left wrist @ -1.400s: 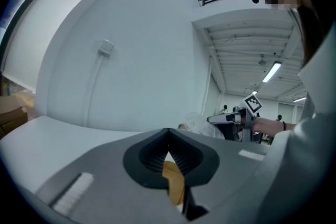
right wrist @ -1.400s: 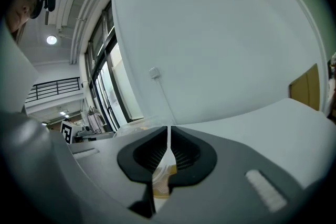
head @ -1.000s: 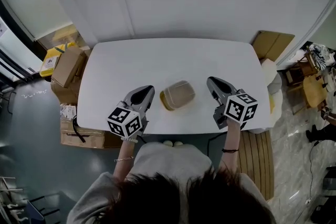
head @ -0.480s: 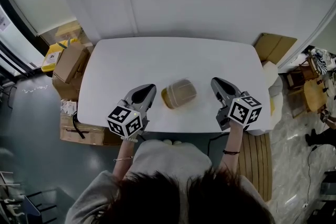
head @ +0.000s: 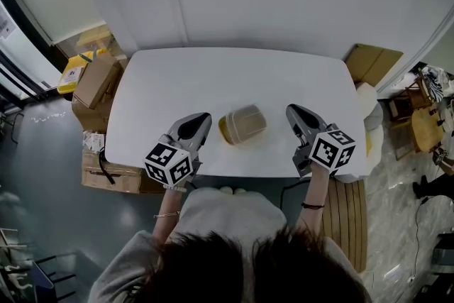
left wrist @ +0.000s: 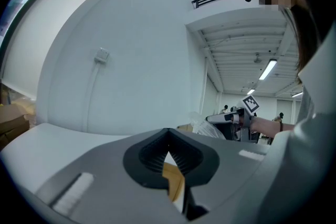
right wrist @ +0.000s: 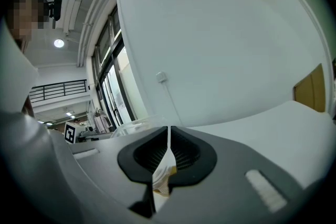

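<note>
The left gripper [head: 199, 120] and the right gripper [head: 292, 111] have their jaws pressed together and hold nothing. Between them, untouched, the lidded brown container [head: 243, 125] stands on the white table [head: 177, 74]. This looks like the approach stage; any grasp needs the jaws opened first.

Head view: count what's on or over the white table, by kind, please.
Tan container: 1
Claws, the left claw and the right claw: 2
Total: 3
</note>
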A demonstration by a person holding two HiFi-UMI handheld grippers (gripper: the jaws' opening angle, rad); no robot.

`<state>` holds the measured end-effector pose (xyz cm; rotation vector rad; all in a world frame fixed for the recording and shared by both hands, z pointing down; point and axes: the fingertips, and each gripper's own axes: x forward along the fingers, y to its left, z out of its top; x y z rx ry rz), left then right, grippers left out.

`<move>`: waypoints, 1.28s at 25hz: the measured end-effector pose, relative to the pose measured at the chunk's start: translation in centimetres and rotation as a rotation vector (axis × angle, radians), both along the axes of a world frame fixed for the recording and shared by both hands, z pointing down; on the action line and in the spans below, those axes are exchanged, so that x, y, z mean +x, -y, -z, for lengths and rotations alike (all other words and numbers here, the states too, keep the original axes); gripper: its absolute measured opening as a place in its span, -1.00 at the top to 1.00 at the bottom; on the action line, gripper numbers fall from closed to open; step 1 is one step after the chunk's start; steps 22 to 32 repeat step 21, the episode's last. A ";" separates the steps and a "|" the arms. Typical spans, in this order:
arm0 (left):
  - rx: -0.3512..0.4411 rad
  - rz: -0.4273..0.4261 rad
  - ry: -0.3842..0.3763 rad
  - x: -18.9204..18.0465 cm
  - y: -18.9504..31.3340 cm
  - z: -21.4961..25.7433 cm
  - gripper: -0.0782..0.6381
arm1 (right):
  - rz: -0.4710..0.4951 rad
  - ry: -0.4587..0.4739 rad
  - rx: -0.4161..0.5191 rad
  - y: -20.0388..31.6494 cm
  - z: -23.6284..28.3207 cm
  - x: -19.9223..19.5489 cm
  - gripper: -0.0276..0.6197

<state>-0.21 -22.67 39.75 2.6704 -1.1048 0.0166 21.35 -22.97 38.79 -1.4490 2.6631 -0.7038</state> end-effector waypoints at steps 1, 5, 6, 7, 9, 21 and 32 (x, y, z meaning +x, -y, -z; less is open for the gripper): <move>0.000 0.001 0.000 0.0 -0.1 0.0 0.81 | 0.002 0.000 0.002 -0.1 0.1 0.0 0.82; -0.001 0.002 0.002 0.1 -0.3 0.0 0.81 | 0.009 0.014 0.008 -0.2 0.3 -0.1 0.82; -0.002 0.001 0.003 0.2 -0.4 0.0 0.81 | 0.010 0.015 0.008 -0.3 0.3 -0.1 0.82; -0.003 0.001 0.003 0.2 -0.5 -0.1 0.81 | 0.011 0.015 0.007 -0.4 0.3 -0.1 0.82; -0.003 0.001 0.003 0.3 -0.5 -0.1 0.81 | 0.016 0.013 0.004 -0.4 0.2 -0.1 0.82; -0.013 0.005 0.002 0.3 -0.1 -0.3 0.81 | 0.023 0.023 -0.009 0.1 -0.1 -0.1 0.82; -0.013 0.005 0.002 0.3 -0.1 -0.3 0.81 | 0.023 0.023 -0.009 0.1 -0.1 -0.1 0.82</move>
